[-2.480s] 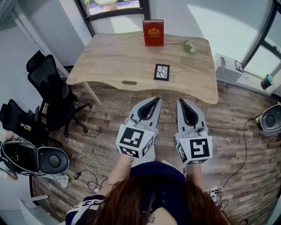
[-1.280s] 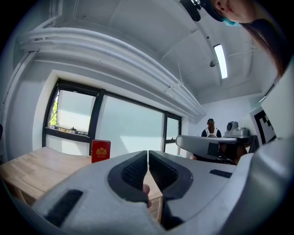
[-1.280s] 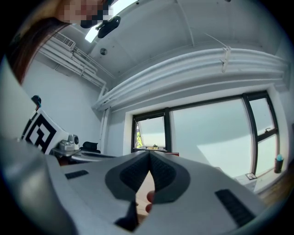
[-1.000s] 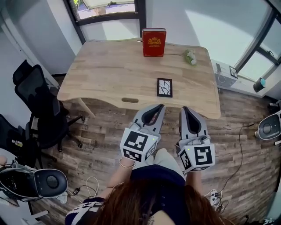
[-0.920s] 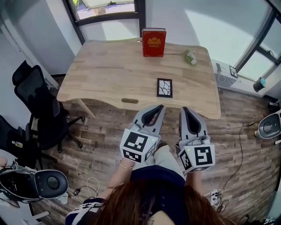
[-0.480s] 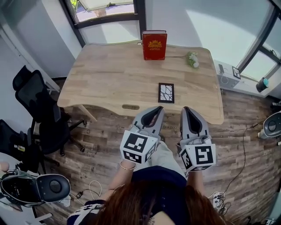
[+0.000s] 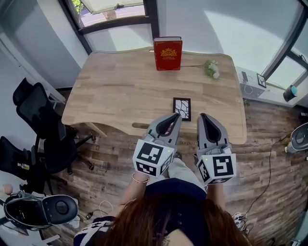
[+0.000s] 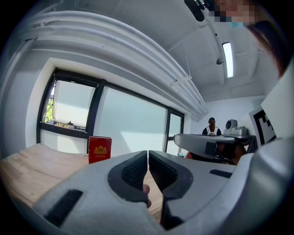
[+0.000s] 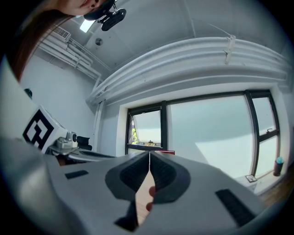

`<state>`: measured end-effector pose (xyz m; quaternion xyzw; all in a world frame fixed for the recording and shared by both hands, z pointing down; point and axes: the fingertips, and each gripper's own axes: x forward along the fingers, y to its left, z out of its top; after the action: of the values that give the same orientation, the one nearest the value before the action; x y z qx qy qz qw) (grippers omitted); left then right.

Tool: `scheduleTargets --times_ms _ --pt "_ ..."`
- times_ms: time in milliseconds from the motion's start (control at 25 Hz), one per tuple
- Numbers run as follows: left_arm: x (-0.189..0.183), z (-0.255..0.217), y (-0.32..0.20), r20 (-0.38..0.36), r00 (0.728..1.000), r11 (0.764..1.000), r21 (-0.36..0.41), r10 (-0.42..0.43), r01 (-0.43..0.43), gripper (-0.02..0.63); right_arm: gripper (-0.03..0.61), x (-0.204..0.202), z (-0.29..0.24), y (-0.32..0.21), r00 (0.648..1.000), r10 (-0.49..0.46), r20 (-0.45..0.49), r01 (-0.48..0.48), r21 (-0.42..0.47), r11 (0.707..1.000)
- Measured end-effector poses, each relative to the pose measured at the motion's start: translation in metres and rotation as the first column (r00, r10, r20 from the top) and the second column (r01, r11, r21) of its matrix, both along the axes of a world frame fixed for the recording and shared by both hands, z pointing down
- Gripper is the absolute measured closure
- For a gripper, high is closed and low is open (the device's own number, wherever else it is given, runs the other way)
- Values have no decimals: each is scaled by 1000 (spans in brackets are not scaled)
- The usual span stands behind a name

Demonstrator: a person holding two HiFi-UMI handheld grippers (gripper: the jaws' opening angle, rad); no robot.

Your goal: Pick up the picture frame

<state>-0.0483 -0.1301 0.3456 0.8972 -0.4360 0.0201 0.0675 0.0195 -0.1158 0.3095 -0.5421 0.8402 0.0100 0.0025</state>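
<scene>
While both claws are pressed together with nothing between them, the job is at the reach stage: the picture frame (image 7: 182,108) lies flat and untouched on the pale wooden tabletop (image 7: 115,91), near its front edge. The left claw (image 7: 175,116) and right claw (image 7: 202,116) are held level, side by side over that edge, their tips flanking the frame's near end. Whether either brushes it I cannot tell. To my eye the next move calls for one claw to spread, dip down and close on an edge of the frame, which looks awkward with it lying flush against the wood. Further back a red book (image 7: 168,53) stands upright, with a small flower sprig (image 7: 211,68) lying to its right. A black office chair (image 7: 43,120) sits off to the left on the plank floor (image 7: 269,158), and a window (image 7: 110,9) runs behind.
</scene>
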Motion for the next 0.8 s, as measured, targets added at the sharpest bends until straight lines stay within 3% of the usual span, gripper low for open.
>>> scheduleTargets --times_ms 480,800 --pt "7 19 -49 30 1000 1000 -31 7 -6 580 552 7 22 -55 1000 -17 -23 15 -67 998" --pt "5 54 -80 35 999 993 -118 3 1 578 551 7 60 -92 996 -40 -75 27 -166 986"
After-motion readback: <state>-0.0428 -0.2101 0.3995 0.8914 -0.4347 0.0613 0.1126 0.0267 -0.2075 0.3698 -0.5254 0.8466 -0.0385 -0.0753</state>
